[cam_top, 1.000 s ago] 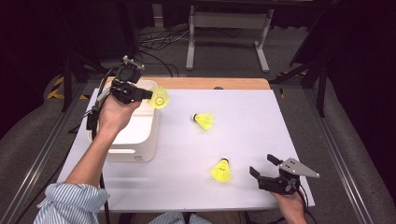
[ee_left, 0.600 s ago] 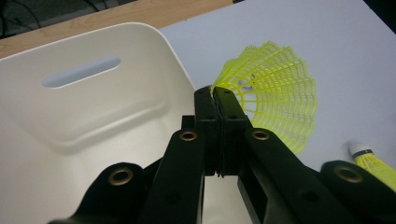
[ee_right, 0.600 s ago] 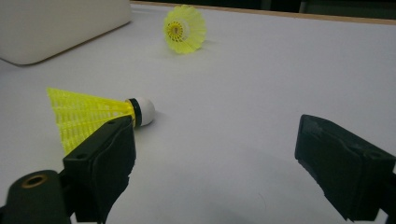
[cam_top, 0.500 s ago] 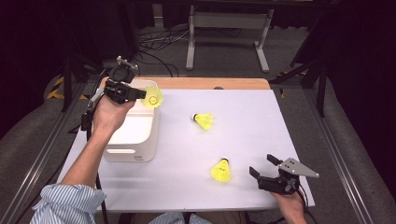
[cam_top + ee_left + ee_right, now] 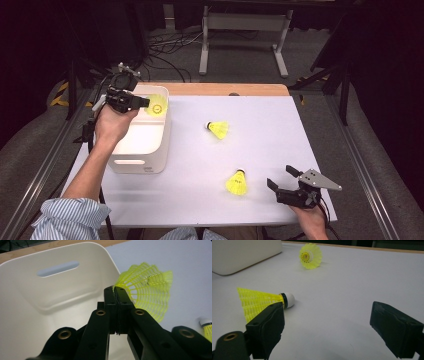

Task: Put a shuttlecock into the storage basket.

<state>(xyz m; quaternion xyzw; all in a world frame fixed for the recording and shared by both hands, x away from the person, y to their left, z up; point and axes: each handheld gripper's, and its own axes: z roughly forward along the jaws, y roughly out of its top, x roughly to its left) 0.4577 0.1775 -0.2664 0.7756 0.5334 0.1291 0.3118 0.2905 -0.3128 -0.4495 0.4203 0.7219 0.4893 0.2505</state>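
One white rectangular table (image 5: 260, 125) with a wooden strip along its far edge carries everything. One cream plastic bin with rounded corners and slot handles (image 5: 142, 150) stands near the table's left edge. Three yellow mesh-skirted shuttlecocks with white caps are in view: one pinched shuttlecock (image 5: 157, 104) is held over the bin's far right corner, one middle shuttlecock (image 5: 219, 129) lies around the table's centre, and one near shuttlecock (image 5: 237, 182) lies toward the near edge. Two claws are in use. The left claw (image 5: 142, 102) is clamped tight on the rim of the pinched shuttlecock's skirt, above the bin; the left gripper view shows its jaws pressed together on the mesh (image 5: 147, 290). The right claw (image 5: 280, 179) rests near the table's near right corner, jaws spread wide, just beside the near shuttlecock and holding nothing.

Compared with a second ago, the left claw and its shuttlecock have shifted slightly toward the table's left edge, now further over the bin; the right claw and both lying shuttlecocks are unmoved.

No legible writing appears on anything.
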